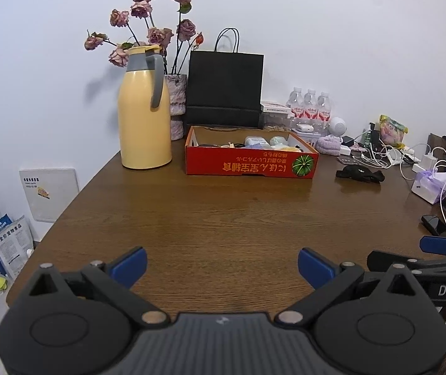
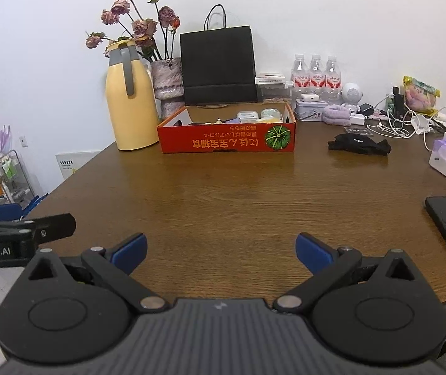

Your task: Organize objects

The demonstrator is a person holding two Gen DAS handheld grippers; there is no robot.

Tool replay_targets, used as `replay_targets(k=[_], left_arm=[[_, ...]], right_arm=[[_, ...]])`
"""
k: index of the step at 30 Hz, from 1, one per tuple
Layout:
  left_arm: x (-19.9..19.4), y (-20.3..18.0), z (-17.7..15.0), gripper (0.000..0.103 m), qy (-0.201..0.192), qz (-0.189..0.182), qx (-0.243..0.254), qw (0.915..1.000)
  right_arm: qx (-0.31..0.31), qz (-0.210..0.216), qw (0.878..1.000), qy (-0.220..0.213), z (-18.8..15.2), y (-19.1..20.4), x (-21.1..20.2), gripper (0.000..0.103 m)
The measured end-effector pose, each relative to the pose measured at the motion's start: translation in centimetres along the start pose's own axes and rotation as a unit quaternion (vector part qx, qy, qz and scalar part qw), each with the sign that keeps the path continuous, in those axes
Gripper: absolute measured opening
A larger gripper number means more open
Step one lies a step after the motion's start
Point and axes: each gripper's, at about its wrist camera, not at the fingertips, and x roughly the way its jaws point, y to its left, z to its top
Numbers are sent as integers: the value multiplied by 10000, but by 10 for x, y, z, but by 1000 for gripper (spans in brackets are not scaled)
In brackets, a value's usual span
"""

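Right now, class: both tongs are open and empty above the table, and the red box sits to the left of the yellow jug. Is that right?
Not quite. The red box sits to the right of the yellow jug, as the right wrist view shows. The rest holds: the left tongs and right tongs are open and empty above the table.
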Motion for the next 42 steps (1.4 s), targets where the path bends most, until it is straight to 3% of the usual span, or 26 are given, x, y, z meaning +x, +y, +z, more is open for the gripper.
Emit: replay_targets(k=[42], left_arm=[[-3, -7, -2, 103, -76, -74, 155, 9998]], right_arm=[[64, 186, 9997, 109, -2, -2, -1, 103]])
